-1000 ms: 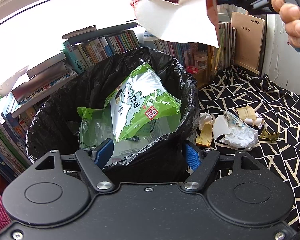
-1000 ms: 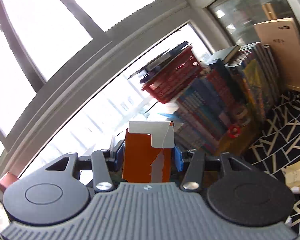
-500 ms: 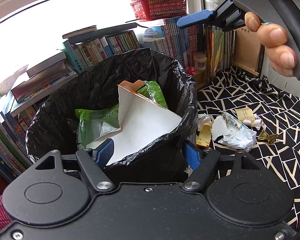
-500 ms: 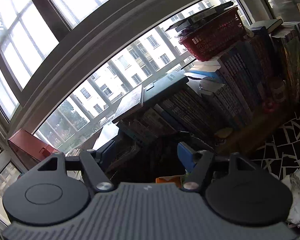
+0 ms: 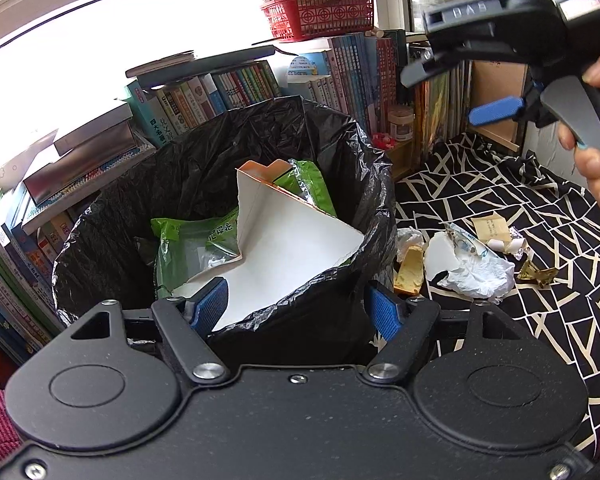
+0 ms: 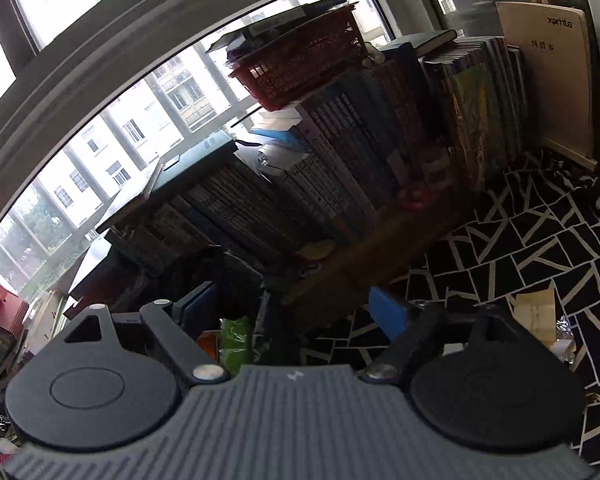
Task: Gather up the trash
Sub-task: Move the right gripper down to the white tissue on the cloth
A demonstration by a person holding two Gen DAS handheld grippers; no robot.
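1. At the far left, rows of books (image 5: 204,96) stood and lay stacked along a bright window
2. A bin lined with a black trash bag (image 5: 112,216) sat in front of the books, left of centre, its rim touching the near edge of the view
3. Inside the bag lay a green snack wrapper (image 5: 188,232), and on top of it a torn cardboard piece (image 5: 292,240), white side up with an orange edge at its far end, leaning against the bag's right rim
4. The left gripper (image 5: 296,308) gripped the near rim of the bag, one blue pad inside the bag against the cardboard and the other outside on the plastic
5. A red basket (image 5: 320,14) rested on top of the books at the far centre
6. Just right of the bin, on a black cloth with pale lines (image 5: 540,208), lay more trash: a yellowish scrap (image 5: 410,270), a crumpled white wrapper (image 5: 476,268), a small tan paper (image 5: 492,228) and a gold foil bit (image 5: 538,272)
7. At the far right a hand (image 5: 596,144) held the right gripper (image 6: 296,304) above the cloth; its jaws had just been opening and stood wide apart with nothing between them
8. In the right wrist view the cloth showed between those blue pads, and the green wrapper peeked out at the near left
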